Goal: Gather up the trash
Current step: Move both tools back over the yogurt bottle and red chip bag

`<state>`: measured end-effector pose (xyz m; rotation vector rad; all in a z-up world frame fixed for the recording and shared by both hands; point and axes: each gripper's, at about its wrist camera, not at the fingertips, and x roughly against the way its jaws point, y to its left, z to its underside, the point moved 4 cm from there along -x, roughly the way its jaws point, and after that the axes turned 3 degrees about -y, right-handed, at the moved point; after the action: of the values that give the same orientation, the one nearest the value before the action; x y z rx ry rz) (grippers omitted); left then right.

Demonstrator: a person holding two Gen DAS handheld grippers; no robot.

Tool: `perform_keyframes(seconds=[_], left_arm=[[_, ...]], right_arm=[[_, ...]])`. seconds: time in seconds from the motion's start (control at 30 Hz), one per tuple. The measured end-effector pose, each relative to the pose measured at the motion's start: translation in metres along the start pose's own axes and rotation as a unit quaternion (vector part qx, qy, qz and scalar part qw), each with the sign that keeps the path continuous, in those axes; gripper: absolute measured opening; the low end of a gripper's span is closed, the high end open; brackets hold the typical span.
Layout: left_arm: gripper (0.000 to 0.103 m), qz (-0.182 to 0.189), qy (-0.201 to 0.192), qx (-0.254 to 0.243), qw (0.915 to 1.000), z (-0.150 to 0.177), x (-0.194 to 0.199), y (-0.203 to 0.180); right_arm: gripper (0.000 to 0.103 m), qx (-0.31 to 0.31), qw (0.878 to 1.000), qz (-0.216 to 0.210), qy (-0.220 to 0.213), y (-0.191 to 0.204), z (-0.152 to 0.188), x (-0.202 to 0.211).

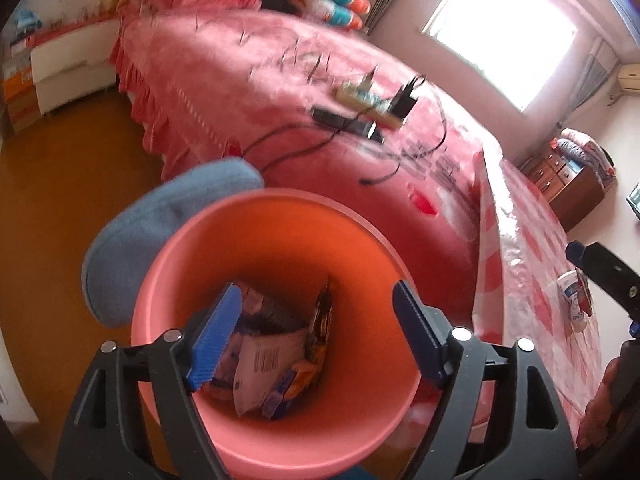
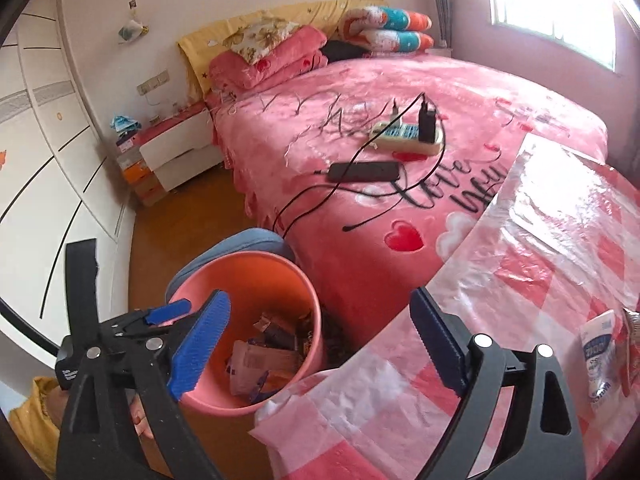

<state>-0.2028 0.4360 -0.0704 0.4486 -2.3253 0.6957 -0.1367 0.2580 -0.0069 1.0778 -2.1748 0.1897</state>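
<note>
My left gripper [image 1: 316, 340] hangs directly over the pink bin [image 1: 168, 300], jaws spread wide with nothing between the pads. Below them, at the bottom of the bin, lies the collected trash [image 1: 272, 364] — crumpled wrappers, one white with a barcode, one orange and dark.

My right gripper [image 2: 320, 340] is likewise wide open and empty. In its view the bin [image 2: 312, 344] stands on the floor, near left, with the wrappers [image 2: 260, 360] inside. The near corner of the table [image 2: 540, 272], under a pink checked plastic cover, reaches up against the bin's right side.

Remaining items on the table: a white packet [image 2: 600, 356] with blue print at the near right edge, and beside it a partly cropped crinkled item which I cannot identify. In the left wrist view the same packet [image 1: 574, 300] lies at the right, just under the tip of my right gripper.

Surroundings:
- A blue cushion or seat [image 1: 160, 232] sits just behind the bin, between it and the bed.
- The bed [image 2: 360, 92] with its pink blanket fills the far side. On it lie a power strip [image 2: 404, 138] with a black charger plugged in, a flat black device [image 2: 364, 171], and loose black cables — one trails off the near edge toward the bin.
- A white nightstand [image 2: 180, 152] stands far left.
</note>
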Motion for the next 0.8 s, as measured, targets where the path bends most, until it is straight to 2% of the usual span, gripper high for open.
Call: perform_keyframes(seconds=[0.23, 0.37, 0.6, 0.73, 0.8], left_arm=[[0.082, 0.027, -0.074, -0.040, 0.9961, -0.010, 0.017, -0.028], [0.082, 0.037, -0.084, -0.059, 0.9940, -0.012, 0.021, -0.045], [0.082, 0.029, -0.047, -0.102, 0.9932, -0.010, 0.019, -0.074], [0.082, 0.035, 0.004, -0.103, 0.9940, -0.006, 0.010, -0.088], [0.082, 0.035, 0.018, -0.109, 0.9932, -0.002, 0.007, -0.095]], right_arm=[[0.098, 0.016, 0.998, -0.004, -0.065, -0.012, 0.004, 0.026], [0.098, 0.007, 0.998, 0.003, -0.067, -0.020, 0.010, 0.035], [0.098, -0.022, 0.997, 0.015, -0.074, -0.045, 0.017, 0.055], [0.098, -0.035, 0.996, 0.023, -0.080, -0.057, 0.021, 0.067], [0.098, -0.044, 0.995, 0.027, -0.081, -0.065, 0.024, 0.073]])
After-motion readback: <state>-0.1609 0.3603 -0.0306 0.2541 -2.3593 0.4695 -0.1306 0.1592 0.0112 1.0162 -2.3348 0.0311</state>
